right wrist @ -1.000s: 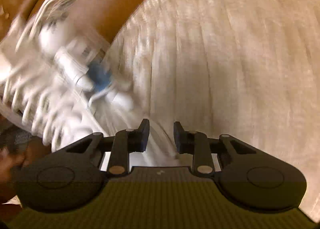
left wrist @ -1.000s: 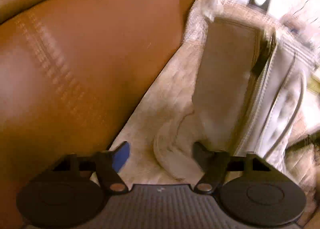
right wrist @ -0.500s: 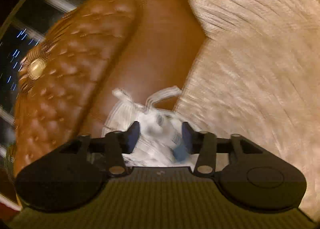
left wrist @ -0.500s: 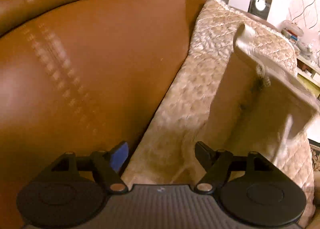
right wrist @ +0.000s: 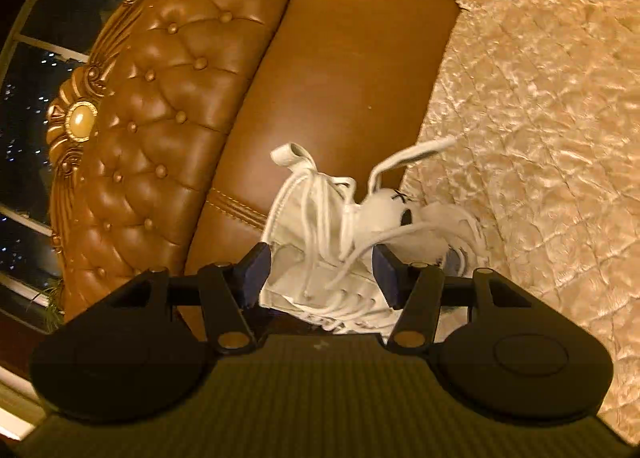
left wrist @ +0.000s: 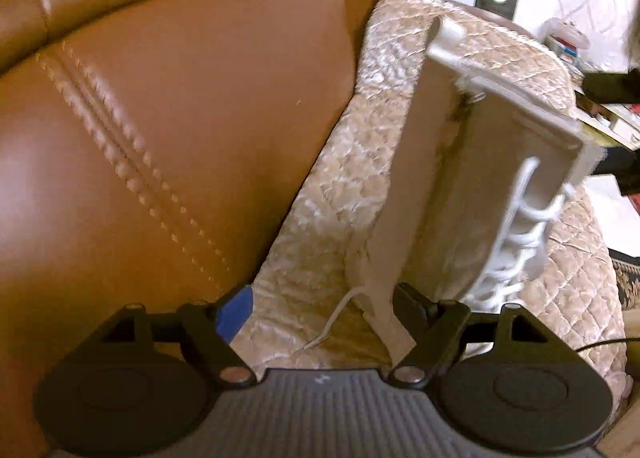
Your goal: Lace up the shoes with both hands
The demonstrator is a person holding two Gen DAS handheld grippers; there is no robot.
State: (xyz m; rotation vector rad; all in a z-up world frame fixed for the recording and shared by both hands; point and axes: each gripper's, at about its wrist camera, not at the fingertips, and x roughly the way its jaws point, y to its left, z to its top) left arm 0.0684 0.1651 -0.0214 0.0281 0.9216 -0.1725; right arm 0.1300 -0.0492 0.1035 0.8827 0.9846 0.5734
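Note:
A white high-top shoe (left wrist: 472, 185) lies on the quilted beige cover (left wrist: 352, 185), its sole side towards the sofa back and its white laces (left wrist: 516, 250) on the right. My left gripper (left wrist: 324, 306) is open at the shoe's near end. A loose lace end (left wrist: 336, 318) lies between its fingers, and neither pad presses on anything. From above, the shoe (right wrist: 320, 234) shows between the fingers of my right gripper (right wrist: 320, 278), which is open and hangs over it. Slack laces (right wrist: 348, 254) cross the gap.
The brown leather sofa back (left wrist: 160, 137) rises on the left, tufted higher up (right wrist: 160, 97). The quilted cover (right wrist: 540, 117) spreads to the right. A dark window (right wrist: 24, 105) lies behind the sofa. Shelves with clutter (left wrist: 568, 45) stand beyond the seat.
My right gripper's jaws have spread wide; it has risen and tipped up, so the sofa back is now in view. The shoe has shifted right in the left view.

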